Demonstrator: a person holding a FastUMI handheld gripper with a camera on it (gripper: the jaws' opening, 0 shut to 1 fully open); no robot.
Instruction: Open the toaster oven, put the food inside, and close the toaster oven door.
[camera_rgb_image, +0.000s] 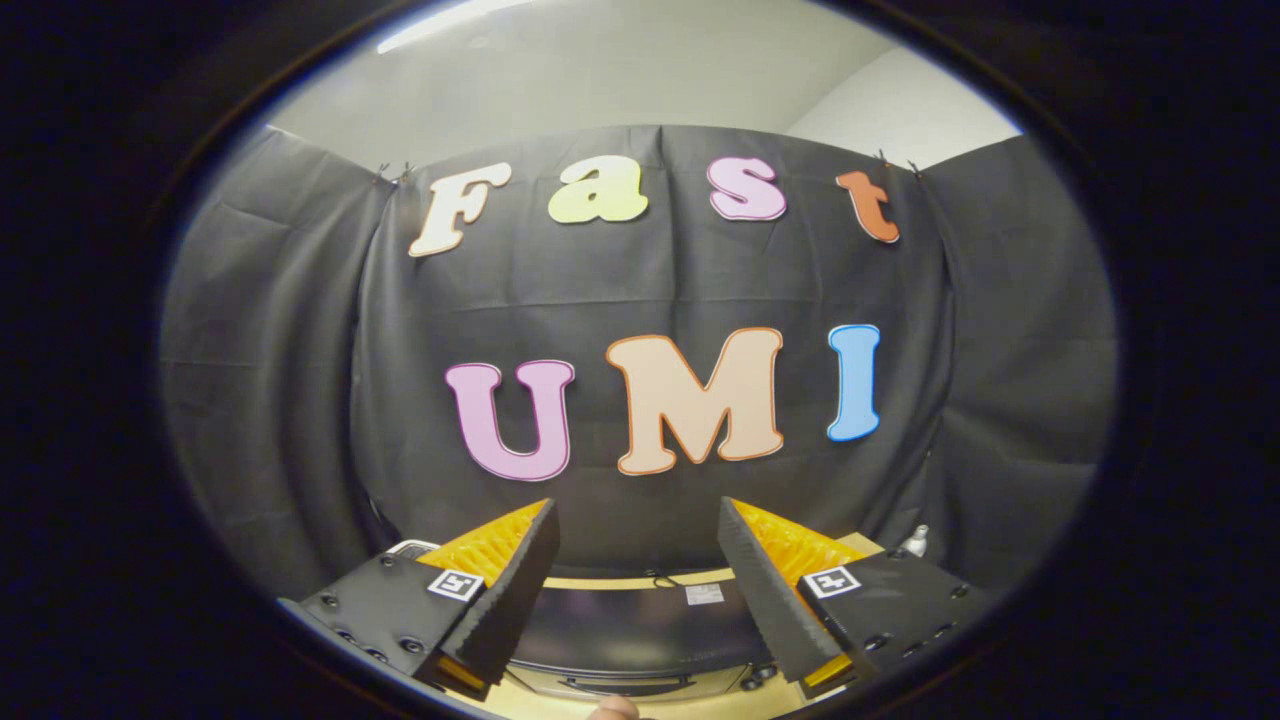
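The oven (640, 625) sits low between and just beyond the claw (637, 585), seen from above: a dark top with a small pale sticker, and its front edge with what looks like a handle bar near the bottom of the view. It rests on a wooden counter (610, 580), whose far edge shows as a tan strip behind the oven. The claw is released, its two fingers (520, 590) spread wide with nothing between them, held high and pointing more at the cloth wall than at the door. The step in hand appears to be the approach to open the door, so the claw likely needs to drop and tilt down until the handle lies squarely between the fingers before closing. The door face itself is hidden, so which way it swings I cannot tell. A small white bottle (914, 541) stands beyond the right finger, near the counter's back corner; a pale object peeks behind the left finger. A rounded tan thing shows at the counter's near edge, too little of it to name
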